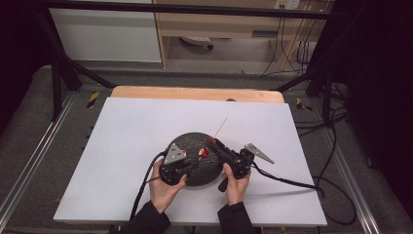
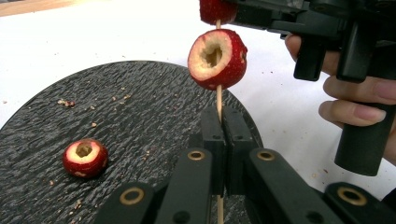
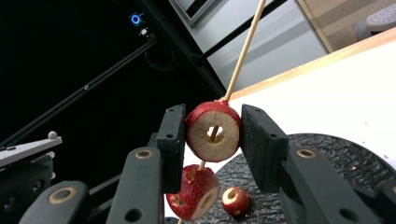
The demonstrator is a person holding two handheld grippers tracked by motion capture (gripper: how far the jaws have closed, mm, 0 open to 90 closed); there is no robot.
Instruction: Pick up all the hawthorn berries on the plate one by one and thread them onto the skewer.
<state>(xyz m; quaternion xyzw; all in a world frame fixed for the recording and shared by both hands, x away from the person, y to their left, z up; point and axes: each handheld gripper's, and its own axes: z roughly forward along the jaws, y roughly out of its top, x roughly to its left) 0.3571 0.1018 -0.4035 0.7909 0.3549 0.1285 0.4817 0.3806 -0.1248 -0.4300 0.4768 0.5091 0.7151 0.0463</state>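
Both forearms enter from the near edge of the white tabletop (image 1: 122,136), hands side by side over the round black slate plate (image 1: 195,139). The left hand-held gripper (image 2: 219,135) points forward and low over the plate, its jaws closed on the lower end of a thin wooden skewer (image 2: 218,100), which rises between them. The right hand-held gripper (image 3: 213,133) is angled inward and upward toward the left one, fingers (image 2: 348,100) wrapped round its black handle; its jaws are narrowed onto the sides of a cored red fruit slice (image 3: 213,130) threaded on the skewer. A second cored fruit piece (image 2: 217,58) sits lower on the skewer, between the two grippers and clear of the left jaws. A third, smaller cored piece (image 2: 85,157) lies loose on the plate, well apart from the skewer.
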